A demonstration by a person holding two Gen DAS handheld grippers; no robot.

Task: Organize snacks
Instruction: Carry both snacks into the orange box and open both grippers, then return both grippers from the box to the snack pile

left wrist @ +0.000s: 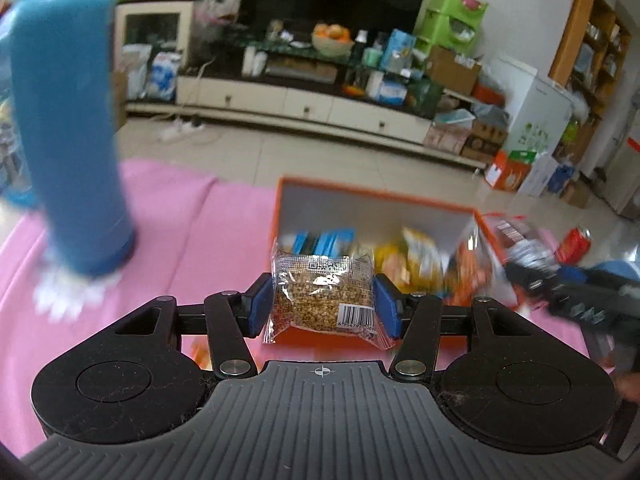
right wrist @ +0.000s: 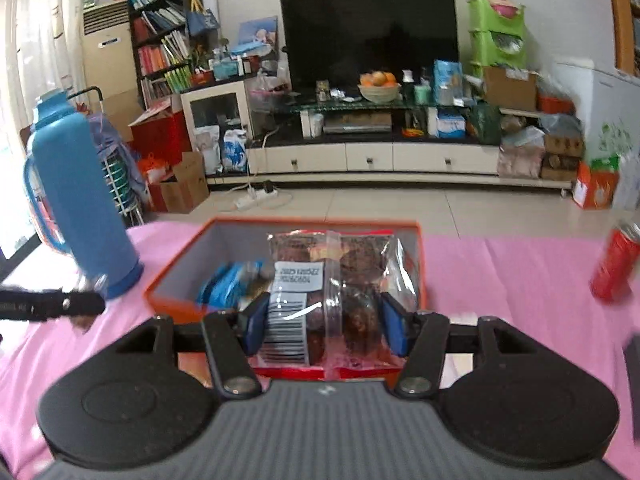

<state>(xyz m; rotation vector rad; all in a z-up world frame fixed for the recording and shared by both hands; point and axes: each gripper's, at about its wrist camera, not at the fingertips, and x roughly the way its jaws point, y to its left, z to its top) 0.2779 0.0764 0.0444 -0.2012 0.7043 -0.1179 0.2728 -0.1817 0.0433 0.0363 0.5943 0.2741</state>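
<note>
My left gripper (left wrist: 322,300) is shut on a clear packet of golden grain cake (left wrist: 320,280), held above the near wall of an orange box (left wrist: 376,200). The box holds blue and yellow snack packs (left wrist: 416,252). In the right wrist view, my right gripper (right wrist: 324,320) is shut on a clear packet of dark brown cakes (right wrist: 352,276) with a barcode label. It hangs over the same orange box (right wrist: 180,264), where a blue pack (right wrist: 228,284) lies inside. The right gripper (left wrist: 524,268) also shows blurred at the right of the left wrist view.
A pink cloth (right wrist: 500,280) covers the table. A tall blue thermos (left wrist: 68,132) stands left of the box, and a red can (right wrist: 616,264) stands to its right. Beyond the table edge are tiled floor, a TV cabinet and stacked boxes.
</note>
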